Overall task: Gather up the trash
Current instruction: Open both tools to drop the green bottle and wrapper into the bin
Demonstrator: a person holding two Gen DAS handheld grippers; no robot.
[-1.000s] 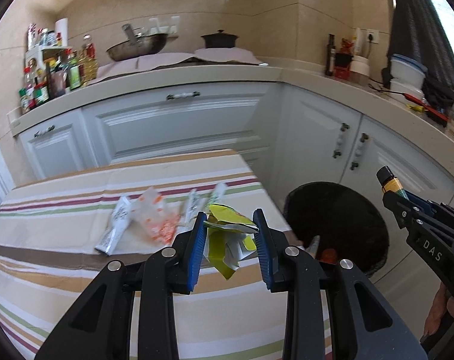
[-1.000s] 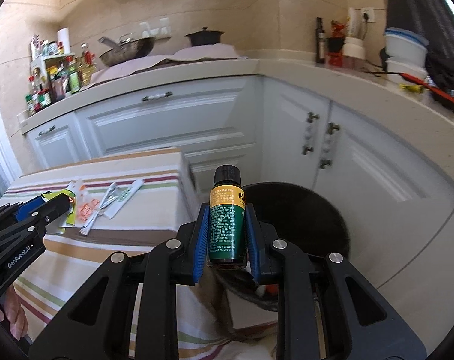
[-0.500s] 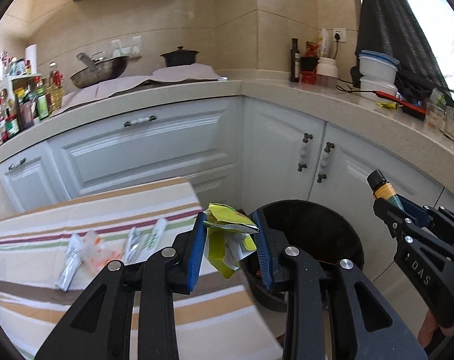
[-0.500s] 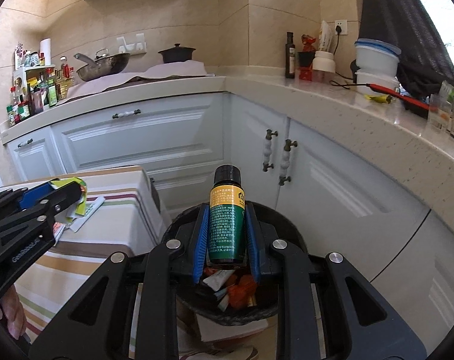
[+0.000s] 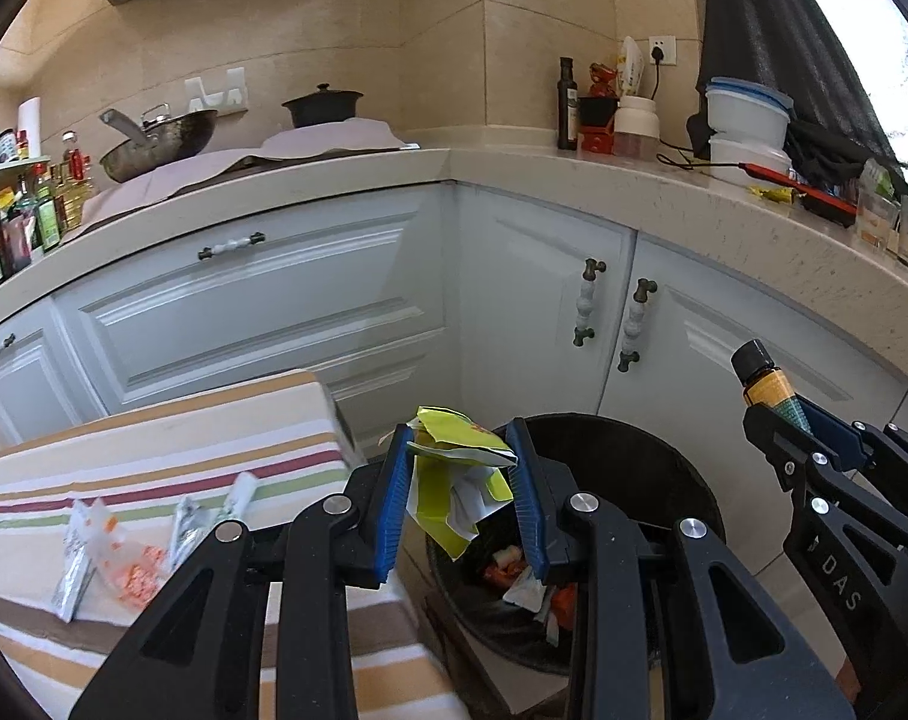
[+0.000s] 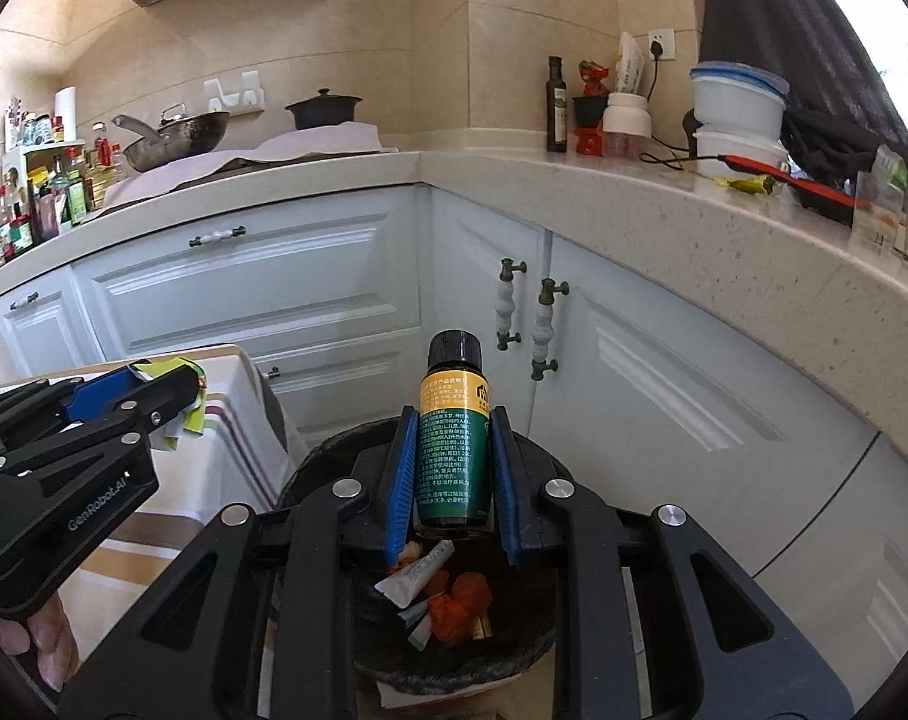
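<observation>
My left gripper is shut on a crumpled yellow-green wrapper and holds it over the left rim of the black trash bin. My right gripper is shut on a small green bottle with a yellow label band and black cap, held upright above the same bin. Trash lies inside the bin: a white tube and orange scraps. Each gripper shows in the other's view: the right one and the left one.
A striped-cloth table stands left of the bin, with a few sachets and a plastic wrapper with orange bits on it. White corner cabinets stand close behind the bin, under a cluttered counter.
Both grippers have swung right from the table to over the bin, each keeping its hold. The bin's inside now shows below them.
</observation>
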